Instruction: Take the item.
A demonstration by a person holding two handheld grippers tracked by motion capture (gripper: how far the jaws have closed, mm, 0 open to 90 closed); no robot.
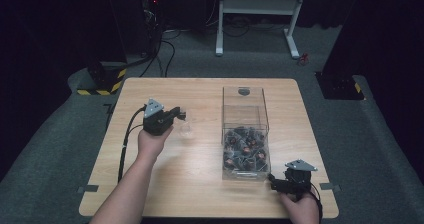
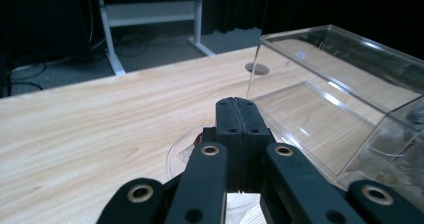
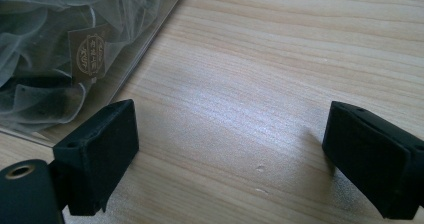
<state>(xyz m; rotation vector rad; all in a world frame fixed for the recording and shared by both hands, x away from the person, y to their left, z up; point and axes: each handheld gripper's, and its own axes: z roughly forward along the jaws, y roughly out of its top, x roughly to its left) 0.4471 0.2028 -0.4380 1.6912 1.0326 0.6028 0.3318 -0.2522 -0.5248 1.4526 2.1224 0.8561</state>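
A wooden table [image 1: 200, 184] seen from above, with a person's forearms coming in from the near edge. On the left, the left gripper [image 1: 181, 115] is held over the tabletop with its jaws pressed together; whether anything thin is pinched between them cannot be told. Directly below its tips, in the left gripper view, sits a small clear round dish [image 2: 181, 156], shallow and see-through, with a small dark reddish item partly hidden inside it behind the jaws. To the right of this gripper stands a tall clear plastic box [image 1: 245, 134], open-topped and rectangular; its lower near part holds a heap of small gauzy pouches [image 1: 246, 151], dark with orange-brown spots. Further right, beside the box's near corner, the right gripper [image 1: 272, 180] rests low at the table edge, its jaws spread wide apart over bare wood with nothing between them. In the right gripper view, the box wall lies just left of its left jaw, showing translucent netting and a brown label [image 3: 90, 54].
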